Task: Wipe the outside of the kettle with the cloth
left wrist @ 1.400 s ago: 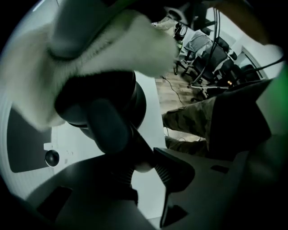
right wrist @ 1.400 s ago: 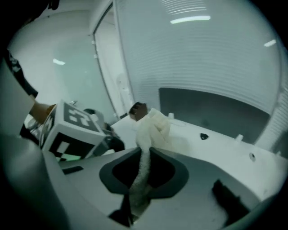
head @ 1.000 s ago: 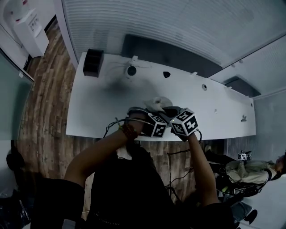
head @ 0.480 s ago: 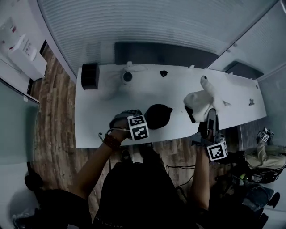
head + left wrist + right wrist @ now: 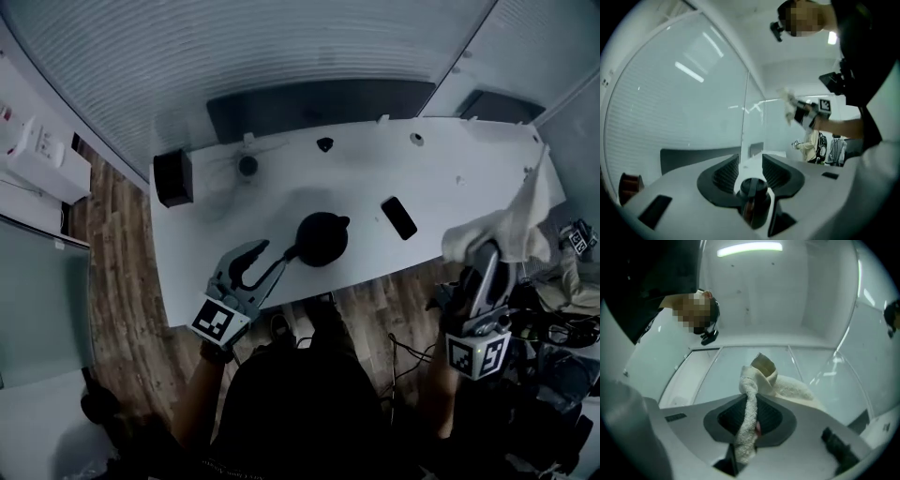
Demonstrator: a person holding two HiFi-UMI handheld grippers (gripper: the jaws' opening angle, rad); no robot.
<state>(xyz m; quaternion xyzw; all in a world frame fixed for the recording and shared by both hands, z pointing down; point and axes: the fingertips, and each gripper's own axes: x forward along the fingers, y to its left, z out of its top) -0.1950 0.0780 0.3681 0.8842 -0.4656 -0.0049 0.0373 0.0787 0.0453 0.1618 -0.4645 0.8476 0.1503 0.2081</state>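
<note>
The black kettle [image 5: 322, 238] stands on the white table [image 5: 234, 216] near its front edge. My left gripper [image 5: 265, 259] hovers just left of the kettle, close to its handle. In the left gripper view this gripper [image 5: 751, 165] has its jaws opening, with nothing between them. My right gripper [image 5: 484, 270] is raised off the table's right end, shut on the white cloth [image 5: 504, 231]. In the right gripper view the cloth [image 5: 754, 380] is pinched between the pads of that gripper [image 5: 752, 420] and bunches above them.
A black phone [image 5: 398, 217] lies on the table right of the kettle. A black box [image 5: 172, 177] sits at the back left corner, and a small round object [image 5: 247, 166] beside it. Glass walls enclose the room. Wood floor [image 5: 112, 262] lies to the left.
Both grippers were together at the kettle. The right one has since swung up and out to the right with the cloth. The left one has drawn back left of the kettle and opened.
</note>
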